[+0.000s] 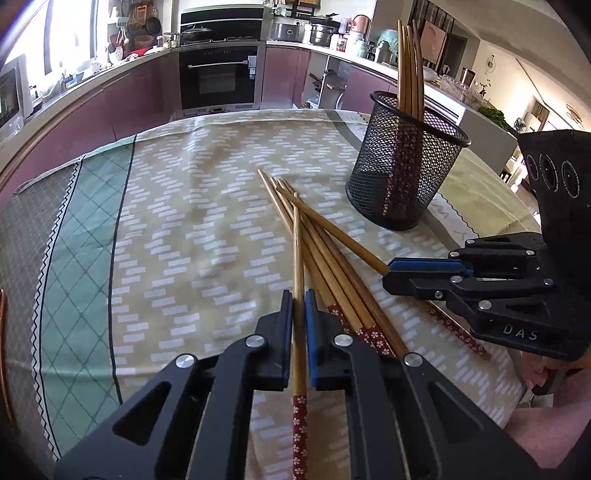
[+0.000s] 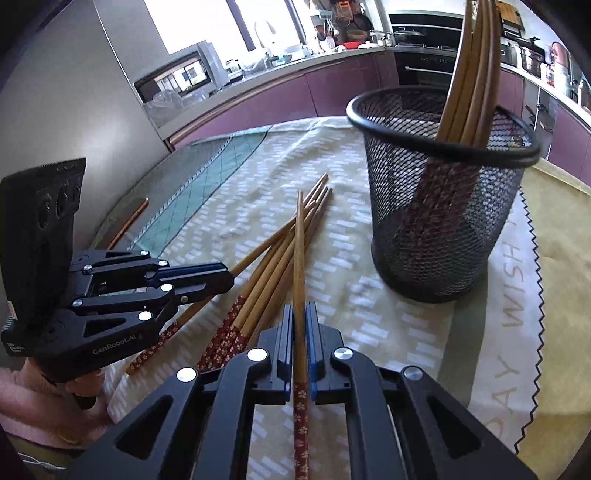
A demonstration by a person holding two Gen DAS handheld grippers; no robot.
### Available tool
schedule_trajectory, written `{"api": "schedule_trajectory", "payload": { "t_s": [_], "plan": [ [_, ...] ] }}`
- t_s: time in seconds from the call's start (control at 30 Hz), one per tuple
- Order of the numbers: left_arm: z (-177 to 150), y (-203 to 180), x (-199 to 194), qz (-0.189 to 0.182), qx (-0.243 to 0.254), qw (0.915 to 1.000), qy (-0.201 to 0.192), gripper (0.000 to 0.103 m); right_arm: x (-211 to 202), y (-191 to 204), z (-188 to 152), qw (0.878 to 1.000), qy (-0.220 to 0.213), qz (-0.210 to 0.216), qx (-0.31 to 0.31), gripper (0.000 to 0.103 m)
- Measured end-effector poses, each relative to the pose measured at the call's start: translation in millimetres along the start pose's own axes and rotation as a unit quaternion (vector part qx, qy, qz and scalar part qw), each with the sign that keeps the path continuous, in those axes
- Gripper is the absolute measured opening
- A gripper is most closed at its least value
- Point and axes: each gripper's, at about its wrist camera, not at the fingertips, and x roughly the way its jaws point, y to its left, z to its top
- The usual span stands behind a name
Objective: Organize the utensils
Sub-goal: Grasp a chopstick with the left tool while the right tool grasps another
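Each claw, left claw [image 1: 298,295] and right claw [image 2: 300,308], grips one chopstick [image 1: 297,258] (holder's [image 2: 439,199] cloth lettering shows rightward only).

The lower ends of the chopsticks standing in the mesh holder [image 1: 406,162] show only dimly through the black wire, and where they meet the bottom cannot be made out. In the right wrist view their tops [image 2: 480,22] run off the upper edge. The chopstick [image 1: 298,280] pinched in the left gripper [image 1: 298,306] leaves the bottom of the frame, its red floral end cut short (same story for the one in the right gripper [image 2: 300,325]). The loose chopsticks [image 1: 332,266] on the cloth slide under that gripper's fingers. Countertop clutter [image 1: 332,33] at the back is too small to name.
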Motion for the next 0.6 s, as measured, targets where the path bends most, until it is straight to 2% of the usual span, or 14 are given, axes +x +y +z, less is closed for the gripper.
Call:
{"api": "schedule_trajectory", "payload": {
  "t_s": [0.33,0.5,0.6],
  "plan": [
    [11.9,5.6,15.9,-0.008,0.000,0.9998,0.016,0.009,14.2,10.4,12.3,0.999,0.010,-0.019,-0.026,0.007],
    [15.5,2.3,7.0,-0.012,-0.002,0.9999,0.004,0.008,-2.0,5.1,12.0,1.000,-0.019,-0.010,-0.020,0.006],
    [20.0,1.0,-7.1,-0.030,-0.001,0.9995,-0.011,0.008,-21.9,1.5,11.4,0.999,-0.045,0.001,-0.017,0.006]
  ]
}}
